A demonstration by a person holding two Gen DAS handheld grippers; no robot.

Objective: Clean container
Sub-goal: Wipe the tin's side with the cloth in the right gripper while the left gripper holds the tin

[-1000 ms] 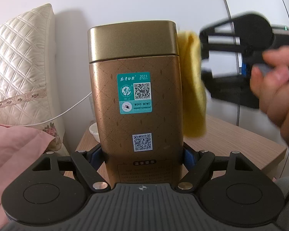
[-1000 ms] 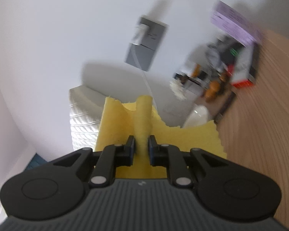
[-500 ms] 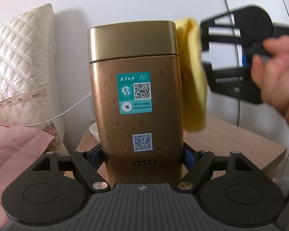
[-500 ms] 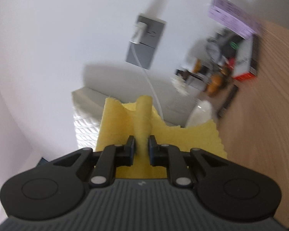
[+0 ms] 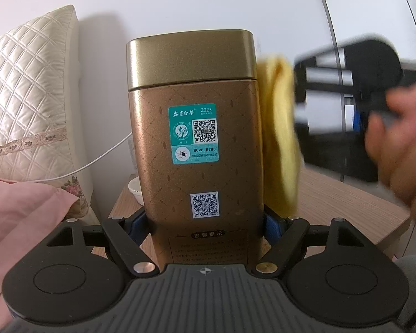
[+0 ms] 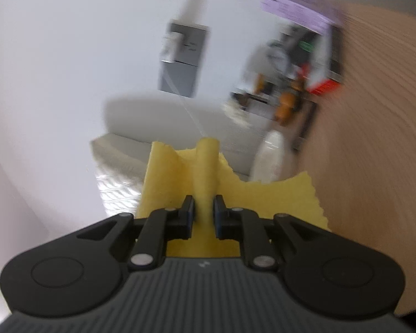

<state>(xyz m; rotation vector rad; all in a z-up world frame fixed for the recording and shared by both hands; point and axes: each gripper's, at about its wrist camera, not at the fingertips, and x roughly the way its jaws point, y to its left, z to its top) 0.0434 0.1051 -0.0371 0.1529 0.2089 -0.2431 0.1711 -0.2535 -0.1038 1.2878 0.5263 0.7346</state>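
Right gripper, clamping yellow cloth, has slid lower down the tin the left gripper clamps.

Left wrist view close on tin — right's tilted; both show cloth.

A quilted cream pillow stands at the far left against the white wall, above a pink blanket. A white cable runs from it toward the wooden bedside table, where a small white bowl sits. A grey wall socket and a purple box appear blurred.
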